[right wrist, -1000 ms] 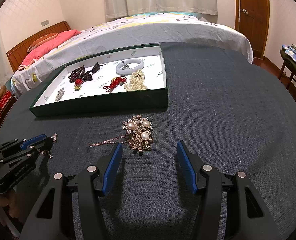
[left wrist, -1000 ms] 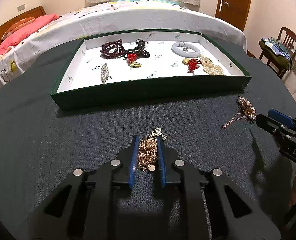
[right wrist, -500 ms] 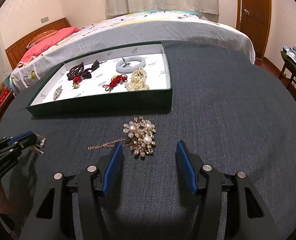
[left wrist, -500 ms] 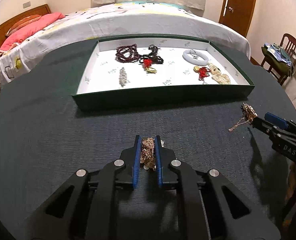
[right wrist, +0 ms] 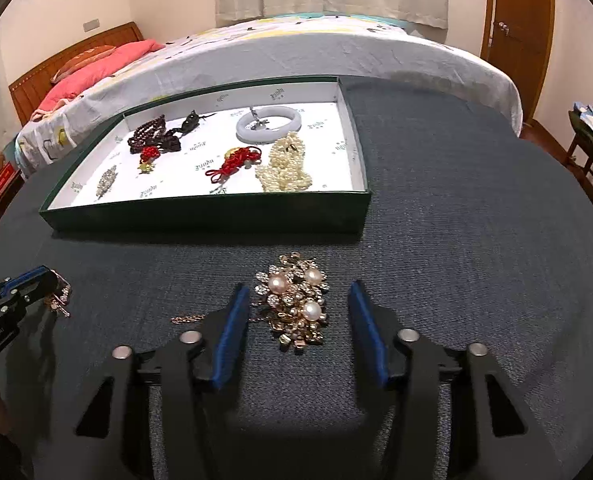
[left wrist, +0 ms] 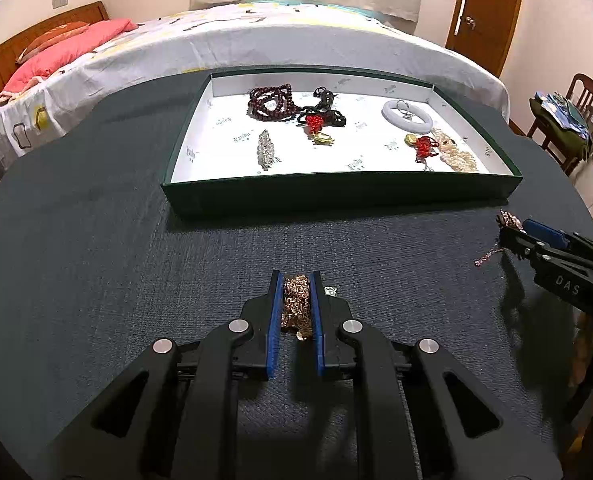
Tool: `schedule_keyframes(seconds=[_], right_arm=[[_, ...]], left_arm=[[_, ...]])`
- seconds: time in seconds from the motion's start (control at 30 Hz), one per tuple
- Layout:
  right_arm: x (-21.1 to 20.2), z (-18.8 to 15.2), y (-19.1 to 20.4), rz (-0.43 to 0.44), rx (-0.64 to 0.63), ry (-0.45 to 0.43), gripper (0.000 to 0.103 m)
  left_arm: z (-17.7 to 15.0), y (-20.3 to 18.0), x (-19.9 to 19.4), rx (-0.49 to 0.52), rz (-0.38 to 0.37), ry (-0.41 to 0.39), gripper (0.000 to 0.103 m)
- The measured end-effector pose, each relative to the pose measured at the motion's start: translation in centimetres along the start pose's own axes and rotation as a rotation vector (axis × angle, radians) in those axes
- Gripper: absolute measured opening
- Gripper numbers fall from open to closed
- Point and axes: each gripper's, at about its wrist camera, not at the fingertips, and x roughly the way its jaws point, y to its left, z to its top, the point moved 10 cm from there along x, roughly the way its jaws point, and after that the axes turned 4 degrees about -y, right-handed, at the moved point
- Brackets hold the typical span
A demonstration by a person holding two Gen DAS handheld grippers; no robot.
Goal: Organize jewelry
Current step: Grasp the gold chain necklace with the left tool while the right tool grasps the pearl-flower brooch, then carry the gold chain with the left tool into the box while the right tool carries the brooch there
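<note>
My left gripper (left wrist: 296, 280) is shut on a bunched gold chain (left wrist: 295, 304), just above the dark cloth table; it also shows at the left edge of the right wrist view as the left gripper (right wrist: 52, 280). A gold brooch with pearls (right wrist: 296, 308) and a thin chain (right wrist: 188, 317) lies on the cloth between the blue pads of my right gripper (right wrist: 298, 292). Its jaws are closing and do not touch the brooch. The right gripper (left wrist: 512, 232) is also seen from the left wrist. A green tray (left wrist: 336, 196) with a white floor sits beyond both.
The tray (right wrist: 200, 216) holds dark bead bracelets (left wrist: 272, 100), a white bangle (left wrist: 407, 112), red knots (right wrist: 234, 162), a pearl strand (right wrist: 286, 164) and a silver brooch (left wrist: 265, 152). A bed (left wrist: 256, 40) stands behind the table, a chair (left wrist: 576, 120) to the right.
The right gripper has slid forward so the brooch now lies between its pads, and its jaws have narrowed. The left gripper has tightened on the gold chain and shifted slightly left.
</note>
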Motion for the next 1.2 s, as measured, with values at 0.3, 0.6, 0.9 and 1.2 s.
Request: schedule_keyframes(seconds=[0.3, 0.6, 0.9, 1.2], right_arm=[[-0.5, -0.4, 0.2, 0.037, 0.038, -0.004, 0.027], [-2.2, 0.5, 1.3, 0.056, 0.027, -0.044, 0.027], [-4.6, 2.3, 2.6, 0.076, 0.008, -0.105, 0.022], [-6.8, 3.5, 3.7, 0.09, -0.006, -0.153, 0.022]], left_arm=[[0.0, -0.2, -0.1, -0.002, -0.011, -0.003, 0.013], [0.7, -0.3, -1.5, -0.004, -0.02, -0.031, 0.013], [2.2, -0.3, -4.2, -0.01, -0.032, -0.089, 0.013], [3.2, -0.3, -6.2, -0.012, -0.039, -0.13, 0.013]])
